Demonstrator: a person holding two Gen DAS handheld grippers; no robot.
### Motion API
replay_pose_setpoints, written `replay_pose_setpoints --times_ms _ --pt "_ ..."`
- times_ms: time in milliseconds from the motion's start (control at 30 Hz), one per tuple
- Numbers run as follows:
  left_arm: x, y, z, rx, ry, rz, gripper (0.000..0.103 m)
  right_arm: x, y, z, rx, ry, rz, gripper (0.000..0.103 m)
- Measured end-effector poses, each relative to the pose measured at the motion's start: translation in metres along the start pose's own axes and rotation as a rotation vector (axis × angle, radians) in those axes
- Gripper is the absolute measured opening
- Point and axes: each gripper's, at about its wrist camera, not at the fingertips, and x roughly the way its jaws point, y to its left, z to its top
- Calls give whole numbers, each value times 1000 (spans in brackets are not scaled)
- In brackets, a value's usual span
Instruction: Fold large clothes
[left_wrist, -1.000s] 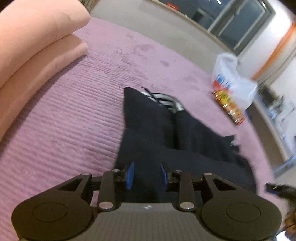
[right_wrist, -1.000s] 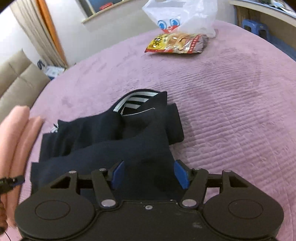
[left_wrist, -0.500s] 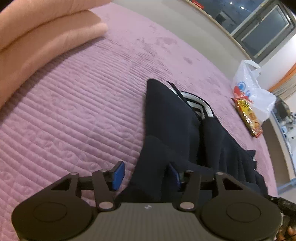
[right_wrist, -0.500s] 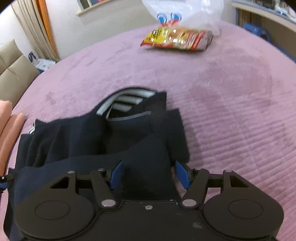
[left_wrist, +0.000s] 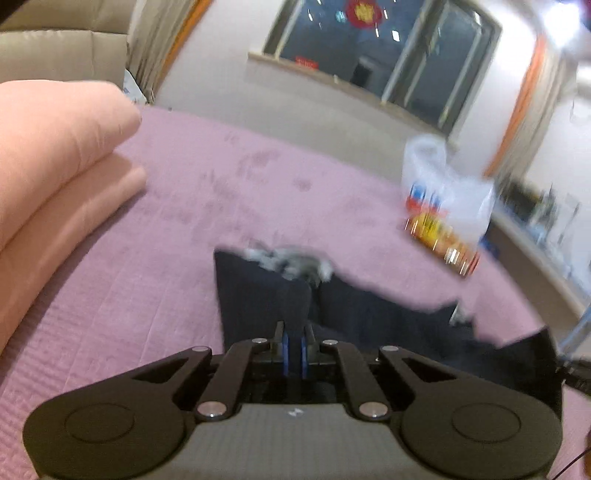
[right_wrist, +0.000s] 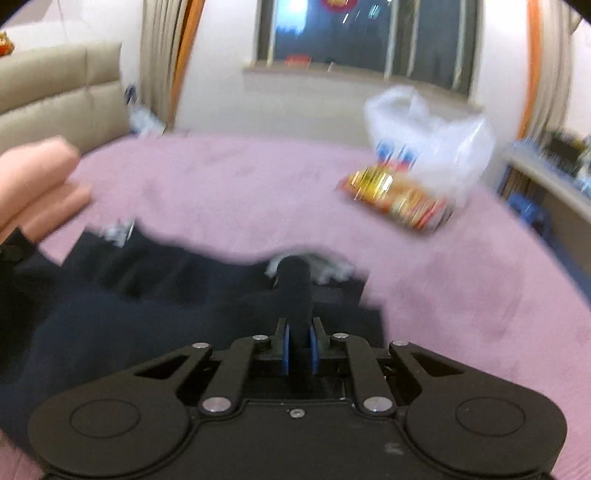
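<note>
Now, on the bed: a dark navy garment (left_wrist: 258, 295) lies spread over a purple quilted bedspread (left_wrist: 147, 288), gripped at two points.
Left hand-held gripper (left_wrist: 294, 349): blue pads drawn close together, pinching a fold of the navy fabric at the near edge.
Right hand-held gripper (right_wrist: 299, 349): pads likewise closed on a raised ridge of the same cloth, which stands up between them in the right wrist view.
Garment, detail: a grey-and-white striped lining (left_wrist: 291, 260) shows at the far edge; the cloth stretches sideways between the two grippers, its far right corner (left_wrist: 535, 350) lifted off the bedspread in the left wrist view.
Left of the garment: folded peach-pink bedding (left_wrist: 55, 155) stacked on the bedspread, apart from the navy cloth.
Far right of the bed: a white plastic bag (right_wrist: 432, 136) with a yellow-and-red snack packet (right_wrist: 399, 203) lying just in front of it, well apart from the garment.
Background: a dark window (left_wrist: 388, 48), beige padded headboard (right_wrist: 55, 96) and curtains (right_wrist: 166, 62), all smeared by motion blur.
</note>
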Motion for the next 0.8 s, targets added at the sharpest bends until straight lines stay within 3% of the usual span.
replay_pose_setpoints --times_ms 167,267,400,533,633,733,767,800 --pt "10 -6 55 -22 -153 -35 6 23 -18 61 55 -156 -62 13" --pt "45 -12 83 5 -198 -7 6 67 -26 79 79 -147 -91 13" --pt "125 -12 87 66 -129 121 7 150 -39 63 115 14 -94 13" --pt "204 -1 50 108 13 256 7 229 -49 21 186 259 -82 15" --pt "229 16 27 100 57 288 17 242 -48 7 178 259 -80 15" --pt "232 19 30 93 64 291 20 242 -43 8 131 258 -75 21" --pt "231 19 32 94 68 292 21 242 -44 9 117 260 -71 24" --pt "227 17 33 90 68 296 22 238 -45 12 110 262 -71 37"
